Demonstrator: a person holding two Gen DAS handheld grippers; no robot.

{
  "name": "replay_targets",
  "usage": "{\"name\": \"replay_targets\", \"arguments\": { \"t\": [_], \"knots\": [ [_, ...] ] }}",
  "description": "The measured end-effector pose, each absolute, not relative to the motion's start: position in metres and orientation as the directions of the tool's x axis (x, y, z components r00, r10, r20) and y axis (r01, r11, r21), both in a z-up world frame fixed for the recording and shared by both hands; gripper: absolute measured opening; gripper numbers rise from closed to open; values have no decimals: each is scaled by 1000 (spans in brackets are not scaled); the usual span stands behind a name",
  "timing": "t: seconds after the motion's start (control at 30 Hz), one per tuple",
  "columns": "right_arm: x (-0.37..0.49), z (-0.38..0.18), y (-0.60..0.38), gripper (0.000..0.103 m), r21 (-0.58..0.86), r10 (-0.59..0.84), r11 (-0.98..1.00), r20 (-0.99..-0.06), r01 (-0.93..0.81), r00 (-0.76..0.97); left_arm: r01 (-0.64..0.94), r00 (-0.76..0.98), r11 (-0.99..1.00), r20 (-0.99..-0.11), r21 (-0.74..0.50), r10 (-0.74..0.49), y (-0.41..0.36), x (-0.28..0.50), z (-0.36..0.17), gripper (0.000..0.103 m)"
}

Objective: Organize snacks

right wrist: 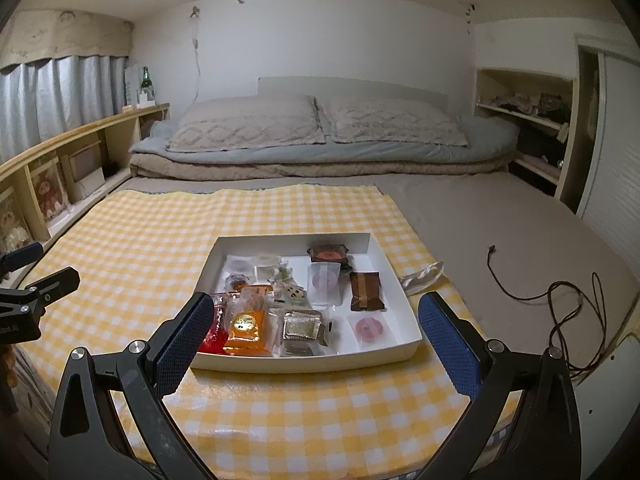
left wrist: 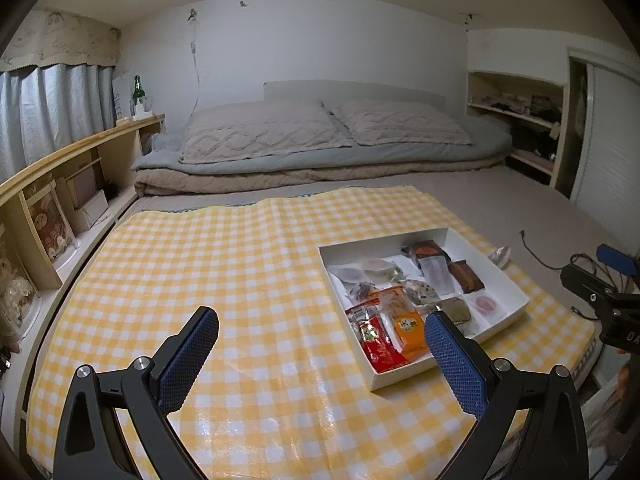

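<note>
Both of your grippers hang above the yellow-and-white checked cloth (right wrist: 160, 220), and neither holds anything. Your left gripper (left wrist: 322, 326) has its jaws spread wide over bare cloth, to the left of the white snack box (left wrist: 508, 312); its right finger overlaps the box's near corner in the left wrist view. Your right gripper (right wrist: 316, 312) is likewise spread wide, and the white snack box (right wrist: 396, 354) sits framed between its fingers, with its front wall nearest you.

Inside the box the snacks lie loosely mixed. The orange packet (right wrist: 246, 326) and the red packet (right wrist: 214, 330) lie side by side in the box's near-left corner, partly behind your right gripper's left finger. Right of the orange packet lies a silvery foil packet (right wrist: 301, 325). A pink round sweet in clear wrap (right wrist: 369, 329) lies in the near-right part of the box. A dark brown packet with a gold band (right wrist: 366, 290) lies along the right wall, and a dark packet with a red-orange disc (right wrist: 330, 255) sits near the back wall.

A crumpled clear wrapper (right wrist: 422, 276) lies on the cloth just outside the box's right wall. A brown cord (right wrist: 520, 292) lies on the grey mattress, well right of the box.
</note>
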State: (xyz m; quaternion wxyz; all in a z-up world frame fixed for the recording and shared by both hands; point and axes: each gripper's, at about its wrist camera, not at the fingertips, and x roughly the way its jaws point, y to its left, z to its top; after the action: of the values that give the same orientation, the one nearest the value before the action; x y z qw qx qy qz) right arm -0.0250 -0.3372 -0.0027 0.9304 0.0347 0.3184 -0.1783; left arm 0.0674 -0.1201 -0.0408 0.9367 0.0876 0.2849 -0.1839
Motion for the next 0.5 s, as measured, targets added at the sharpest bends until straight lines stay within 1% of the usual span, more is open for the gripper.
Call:
{"name": "replay_targets", "arguments": {
  "t": [0.5],
  "knots": [
    [-17, -5, -329, 103, -73, -310, 939, -607, 337, 731, 397, 767, 916, -567, 51, -301, -119, 68, -42, 103]
  ]
}}
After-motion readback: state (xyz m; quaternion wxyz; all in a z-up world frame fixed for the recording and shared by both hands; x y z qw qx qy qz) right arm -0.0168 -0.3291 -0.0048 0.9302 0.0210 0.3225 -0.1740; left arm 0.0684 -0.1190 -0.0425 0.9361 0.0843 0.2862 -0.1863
